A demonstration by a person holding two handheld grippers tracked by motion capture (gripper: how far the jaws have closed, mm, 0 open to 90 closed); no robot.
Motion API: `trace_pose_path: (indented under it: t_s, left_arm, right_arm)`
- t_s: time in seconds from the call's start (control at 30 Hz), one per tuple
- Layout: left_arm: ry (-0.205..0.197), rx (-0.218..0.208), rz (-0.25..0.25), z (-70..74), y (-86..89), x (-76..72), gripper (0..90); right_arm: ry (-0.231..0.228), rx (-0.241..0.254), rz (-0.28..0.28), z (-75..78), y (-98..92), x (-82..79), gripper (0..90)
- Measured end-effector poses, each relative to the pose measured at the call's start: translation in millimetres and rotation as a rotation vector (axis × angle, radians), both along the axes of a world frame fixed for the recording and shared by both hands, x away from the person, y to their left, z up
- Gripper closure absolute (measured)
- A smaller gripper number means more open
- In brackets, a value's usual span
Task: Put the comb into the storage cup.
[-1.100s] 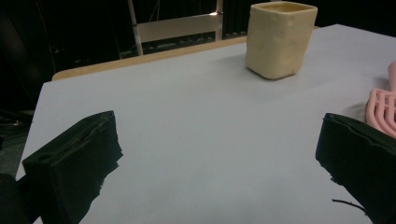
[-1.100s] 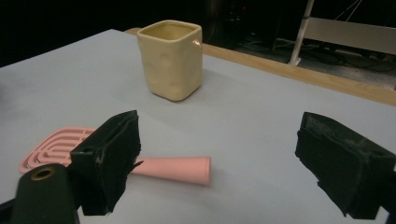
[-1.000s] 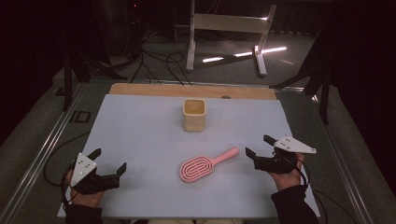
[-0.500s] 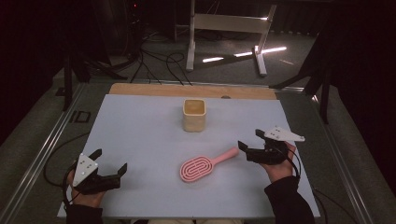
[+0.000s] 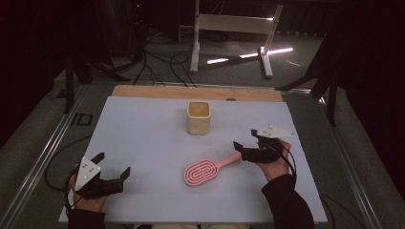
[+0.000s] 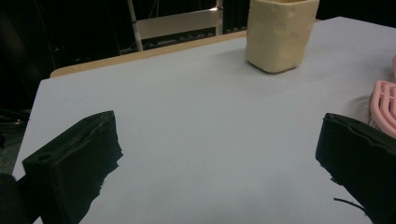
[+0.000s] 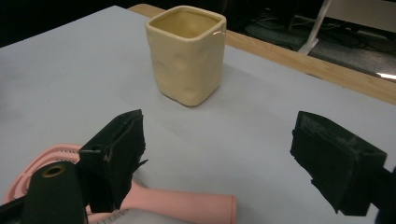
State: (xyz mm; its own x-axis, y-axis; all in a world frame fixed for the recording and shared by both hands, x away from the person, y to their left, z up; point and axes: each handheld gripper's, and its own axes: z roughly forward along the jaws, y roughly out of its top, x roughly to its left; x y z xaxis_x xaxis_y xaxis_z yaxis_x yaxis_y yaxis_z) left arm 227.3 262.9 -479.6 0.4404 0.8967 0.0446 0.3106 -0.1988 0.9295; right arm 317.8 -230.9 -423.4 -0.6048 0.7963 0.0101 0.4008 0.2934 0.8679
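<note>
the left gripper (image 5: 114, 177) rests at the near left of the pale blue counter (image 5: 143, 138), fingers wide and empty, well apart from the pink oval plastic hairbrush (image 5: 206, 171). the brush lies flat, handle running up-right toward the right gripper (image 5: 243, 149), whose wide fingers (image 7: 116, 140) hover over the handle end, holding nothing.

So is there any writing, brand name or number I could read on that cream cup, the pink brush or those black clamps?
None: no readable text on the cream square ceramic cup, the pink plastic hairbrush, the pale grey table mat, the left gripper or the right gripper.
</note>
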Motion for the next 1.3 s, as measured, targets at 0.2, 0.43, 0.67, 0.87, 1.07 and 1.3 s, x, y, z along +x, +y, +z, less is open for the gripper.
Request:
trace_pose_path:
  t_s: [0.2,0.43,0.67,0.87,1.07,1.3]
  left_arm:
    - [0.001,0.001,-0.001,-0.3,-0.2,0.1,0.0]
    - [0.002,0.005,-0.004,-0.8,-1.0,0.4,0.0]
    - [0.002,0.010,-0.002,-1.3,-1.0,0.6,0.0]
    - [0.005,0.011,-0.002,-1.8,-0.8,0.7,0.0]
    - [0.008,0.014,-0.003,-2.5,-1.4,1.1,0.0]
    - [0.010,0.012,-0.003,-2.9,-1.3,1.2,0.0]
  right_arm:
    - [0.025,-0.010,0.003,-4.5,6.1,8.0,17.5]
    - [0.045,-0.033,0.007,-11.2,11.5,15.9,17.6]
    - [0.080,-0.035,0.006,-19.9,14.0,25.8,19.1]
    - [0.098,-0.063,0.017,-25.7,16.8,30.9,26.9]
    - [0.122,-0.113,0.016,-32.9,22.6,34.9,49.0]
    - [0.138,-0.154,0.056,-39.6,31.8,36.2,78.0]
